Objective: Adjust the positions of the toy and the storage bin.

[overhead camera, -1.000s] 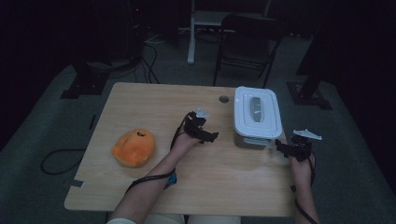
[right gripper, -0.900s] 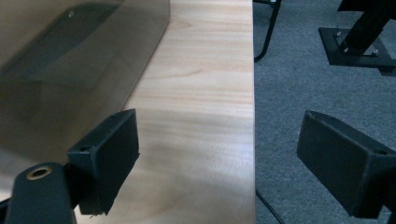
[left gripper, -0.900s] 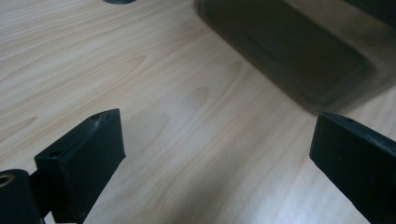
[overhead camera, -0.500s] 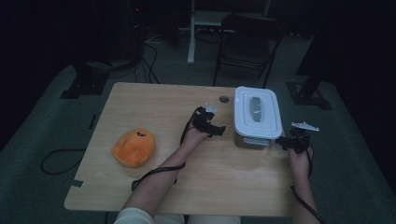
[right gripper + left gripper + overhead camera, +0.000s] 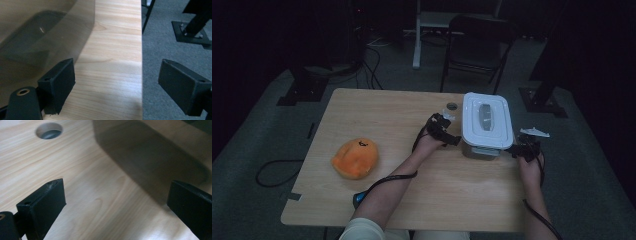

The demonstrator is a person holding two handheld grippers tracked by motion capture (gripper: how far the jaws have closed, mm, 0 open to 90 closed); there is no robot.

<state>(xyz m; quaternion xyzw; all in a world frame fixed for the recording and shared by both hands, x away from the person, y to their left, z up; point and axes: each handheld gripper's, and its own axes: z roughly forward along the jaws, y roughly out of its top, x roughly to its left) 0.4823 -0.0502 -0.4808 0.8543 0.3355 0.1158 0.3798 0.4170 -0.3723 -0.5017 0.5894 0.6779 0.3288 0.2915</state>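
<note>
Lidded container (image 5: 487, 122) right of centre in high view, on table (image 5: 377, 112), near right edge. Left tool (image 5: 451, 136) just beside its left wall, jaws wide apart, nothing between. Right tool (image 5: 515, 148) at lower right corner of container, jaws spread, nothing held. Orange lump (image 5: 355, 157) lower left, well apart.

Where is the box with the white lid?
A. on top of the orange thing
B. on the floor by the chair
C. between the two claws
C: in the high view the box sits on the table with the left claw at one side and the right claw at the other.
</note>
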